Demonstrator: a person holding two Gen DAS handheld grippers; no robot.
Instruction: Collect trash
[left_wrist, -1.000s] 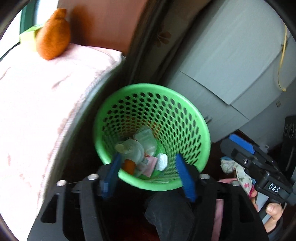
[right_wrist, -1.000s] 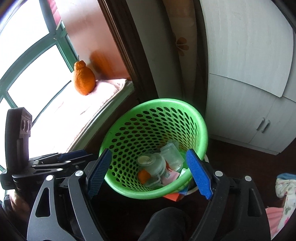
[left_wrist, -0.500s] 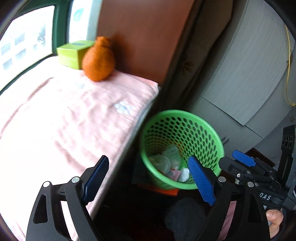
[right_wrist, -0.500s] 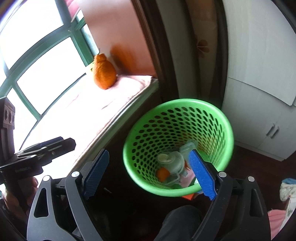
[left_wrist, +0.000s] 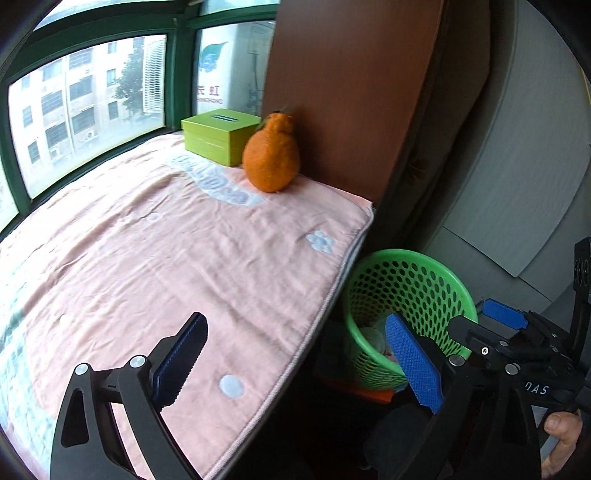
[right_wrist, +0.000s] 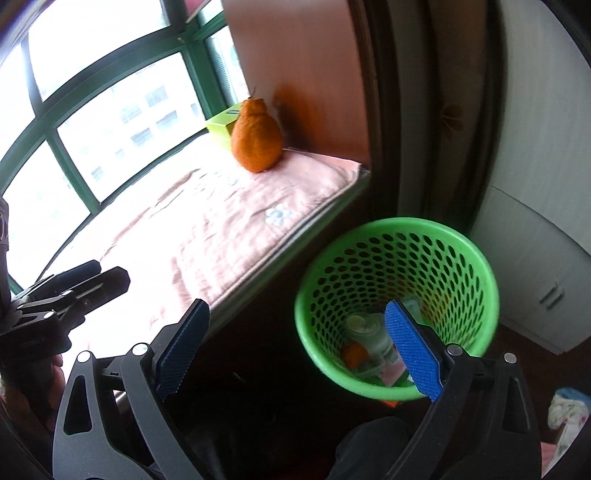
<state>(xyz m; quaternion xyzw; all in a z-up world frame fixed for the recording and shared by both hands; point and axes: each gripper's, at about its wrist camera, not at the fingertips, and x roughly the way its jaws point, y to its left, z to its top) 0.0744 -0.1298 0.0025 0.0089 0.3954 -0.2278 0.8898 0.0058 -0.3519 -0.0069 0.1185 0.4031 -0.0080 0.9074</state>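
A green perforated waste basket (right_wrist: 458, 254) (left_wrist: 436, 266) stands on the dark floor beside a padded window seat. Inside it lie a clear plastic cup (right_wrist: 364, 326), an orange scrap (right_wrist: 354, 354) and wrappers. My left gripper (left_wrist: 295, 363) hovers over the seat's near edge, left of the basket; its jaws are opening and nothing is between them. My right gripper (right_wrist: 299, 349) hangs above the basket's near rim, jaws opening, also empty. Each gripper shows in the other's view: the right gripper (left_wrist: 506, 314) at the right edge, the left gripper (right_wrist: 74, 284) at the left.
A pink blanket (left_wrist: 166, 258) covers the window seat. At its far end sit an orange plush fruit (left_wrist: 271, 158) and a lime-green tissue box (left_wrist: 218, 134) against a brown panel. White cabinets (right_wrist: 546, 266) stand behind the basket. A floral cloth (right_wrist: 567, 410) lies at right.
Both grippers have pulled back and up from over the basket, and their jaws have spread wider. The left view has swung leftward onto the window seat. Nothing left or entered the basket.
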